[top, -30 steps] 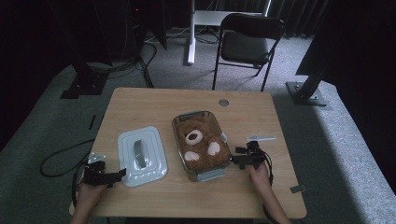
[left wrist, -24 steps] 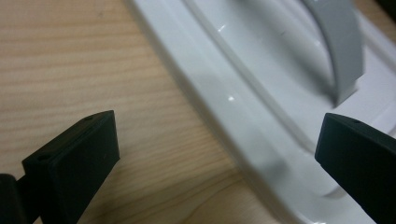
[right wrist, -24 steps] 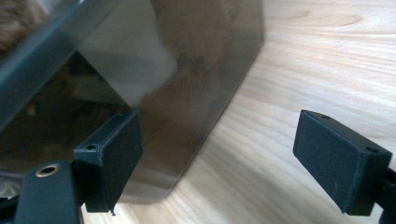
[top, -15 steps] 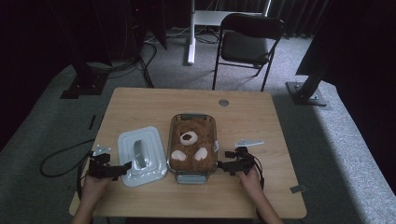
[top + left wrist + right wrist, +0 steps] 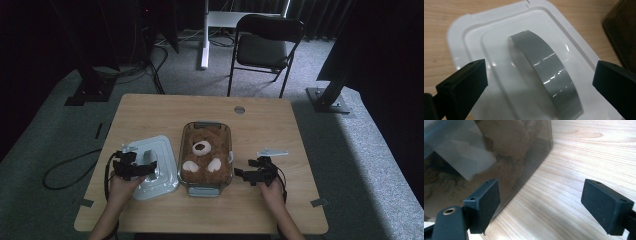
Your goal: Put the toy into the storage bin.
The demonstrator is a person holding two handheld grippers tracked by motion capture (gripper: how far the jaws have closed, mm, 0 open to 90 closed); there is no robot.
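High view first, from left to right: I see the left gripper (image 5: 145, 169) over the white lid (image 5: 162, 150), which lies flat on the wooden table (image 5: 150, 107), just beside the left wall of the glass container (image 5: 206, 187). From the left gripper view, my two black jaws stand wide apart, one on each side of the grey handle (image 5: 546, 75) that runs along the middle of the lid. The jaws hold nothing; whether they touch the lid I cannot tell.

Next to the right comes the glass container, with a brown teddy bear (image 5: 202, 155) lying inside, its white muzzle and white paws facing up. The right gripper (image 5: 240, 175) is just beside the right wall of this container, near its front corner. From the right gripper view, these jaws are also wide apart and empty: the left one is close against the dark glass wall (image 5: 529, 162), the other is over bare wood. A small white piece (image 5: 272, 152) lies on the table beyond the right gripper.
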